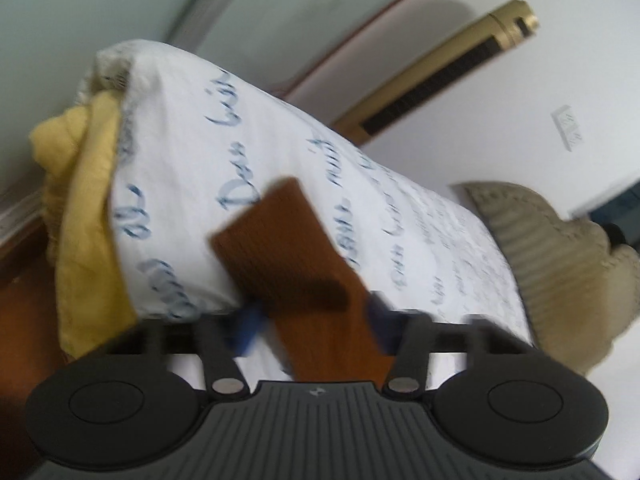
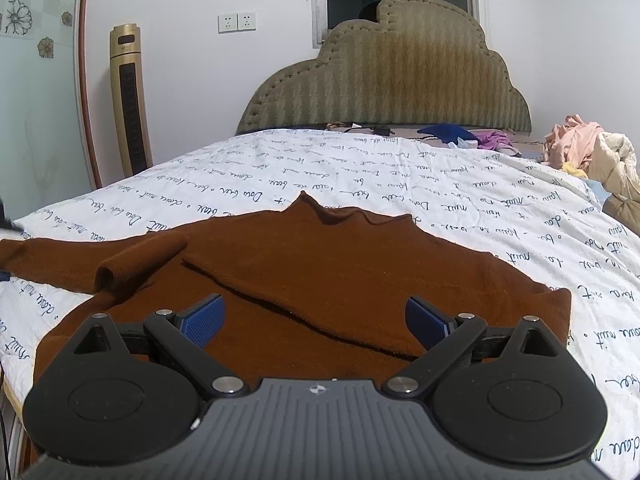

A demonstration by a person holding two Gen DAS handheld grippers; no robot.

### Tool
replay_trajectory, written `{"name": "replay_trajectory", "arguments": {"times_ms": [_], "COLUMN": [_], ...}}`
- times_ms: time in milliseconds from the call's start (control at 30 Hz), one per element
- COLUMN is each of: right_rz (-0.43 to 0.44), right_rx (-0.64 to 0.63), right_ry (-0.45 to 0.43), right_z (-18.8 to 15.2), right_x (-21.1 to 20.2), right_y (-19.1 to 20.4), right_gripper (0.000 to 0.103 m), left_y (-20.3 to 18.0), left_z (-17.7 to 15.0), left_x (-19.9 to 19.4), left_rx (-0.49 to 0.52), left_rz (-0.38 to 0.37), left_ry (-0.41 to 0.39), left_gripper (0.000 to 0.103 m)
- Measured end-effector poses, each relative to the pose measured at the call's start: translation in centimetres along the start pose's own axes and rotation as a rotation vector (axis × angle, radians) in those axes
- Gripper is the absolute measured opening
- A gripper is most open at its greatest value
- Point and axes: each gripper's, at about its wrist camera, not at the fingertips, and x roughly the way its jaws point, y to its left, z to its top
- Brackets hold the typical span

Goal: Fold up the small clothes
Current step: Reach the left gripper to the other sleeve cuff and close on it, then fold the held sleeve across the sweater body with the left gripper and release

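Over on the left side of the bed, the left gripper has its blue pads closed in on a brown sleeve, pinching the strip of knit, which runs up toward twelve o'clock in that blurred, tilted view against the white sheet with blue script; a yellow cloth hangs off the sheet's edge at about nine o'clock. Moving across, the brown sweater lies spread flat on the sheet, collar pointing to twelve o'clock toward the padded headboard, with one sleeve doubled over its body at ten o'clock. The right gripper hovers above the sweater's hem at six o'clock, its jaws spread wide with nothing between them. A gold tower fan stands by the wall at ten o'clock, and a heap of clothes sits at two o'clock.
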Motion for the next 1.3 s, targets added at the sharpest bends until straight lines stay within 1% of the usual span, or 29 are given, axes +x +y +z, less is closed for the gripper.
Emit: {"name": "replay_trajectory", "arguments": {"times_ms": [67, 133, 200, 267, 300, 400, 467, 533, 567, 600, 633, 700, 767, 800, 900, 967, 1033, 1100, 1300], "right_rz": [0.005, 0.007, 0.001, -0.004, -0.007, -0.029, -0.054, -0.071, -0.074, -0.075, -0.077, -0.082, -0.091, -0.096, -0.106, -0.112, -0.120, -0.130, -0.166], "right_rx": [0.009, 0.009, 0.004, 0.004, 0.006, 0.002, 0.002, 0.009, 0.016, 0.026, 0.035, 0.045, 0.048, 0.049, 0.064, 0.081, 0.096, 0.108, 0.149], "right_ry": [-0.001, -0.002, -0.003, -0.005, -0.006, -0.012, -0.011, -0.007, -0.007, -0.007, -0.007, -0.008, -0.010, -0.011, -0.016, -0.019, -0.022, -0.026, -0.034], "right_z": [0.0, 0.0, 0.0, 0.0, 0.0, -0.2, -0.3, -0.4, -0.5, -0.6, -0.6, -0.7, -0.7, -0.7, -0.8, -0.8, -0.9, -1.0, -1.5], "right_x": [0.0, 0.0, -0.1, -0.1, -0.2, -0.4, -0.4, -0.3, -0.4, -0.4, -0.4, -0.5, -0.5, -0.6, -0.8, -0.9, -1.0, -1.2, -1.9], "right_y": [-0.1, -0.2, -0.2, -0.4, -0.5, -0.9, -1.4, -1.9, -2.1, -2.4, -2.7, -3.1, -3.3, -3.5, -4.2, -4.7, -5.2, -5.7, -7.6], "right_gripper": [0.095, 0.095, 0.095, 0.095, 0.095, 0.096, 0.096, 0.096, 0.096, 0.096, 0.096, 0.096, 0.096, 0.096, 0.096, 0.096, 0.096, 0.096, 0.096], "left_y": [0.2, 0.4, 0.3, -0.3, -0.9, -3.3, -4.7, -6.1, -7.0, -7.9, -8.9, -11.5, -14.3, -15.7, -19.6, -21.7, -23.8, -25.5, -28.7], "left_z": [0.4, 0.8, 1.0, 1.2, 1.2, 1.0, 1.0, 1.2, 1.3, 1.3, 1.2, 0.1, -2.0, -3.4, -8.4, -11.6, -14.8, -17.8, -25.9], "left_x": [0.4, 0.3, -0.4, -1.7, -2.1, -4.5, -5.7, -6.7, -7.0, -7.2, -7.3, -7.5, -7.6, -7.8, -8.7, -9.0, -9.1, -9.1, -9.1], "left_rx": [-0.006, -0.015, -0.007, 0.037, 0.065, 0.174, 0.209, 0.221, 0.235, 0.256, 0.283, 0.371, 0.479, 0.539, 0.717, 0.806, 0.878, 0.940, 1.080], "left_rz": [0.034, 0.030, 0.024, 0.043, 0.059, 0.139, 0.181, 0.214, 0.213, 0.206, 0.189, 0.126, 0.051, 0.014, -0.128, -0.210, -0.287, -0.346, -0.470], "left_ry": [0.004, 0.000, -0.023, -0.078, -0.121, -0.294, -0.394, -0.473, -0.494, -0.497, -0.489, -0.447, -0.409, -0.392, -0.328, -0.276, -0.211, -0.164, -0.098], "left_gripper": [0.011, 0.006, 0.006, 0.006, 0.006, 0.006, 0.006, 0.005, 0.005, 0.005, 0.006, 0.005, 0.006, 0.006, 0.006, 0.006, 0.006, 0.006, 0.006]}}
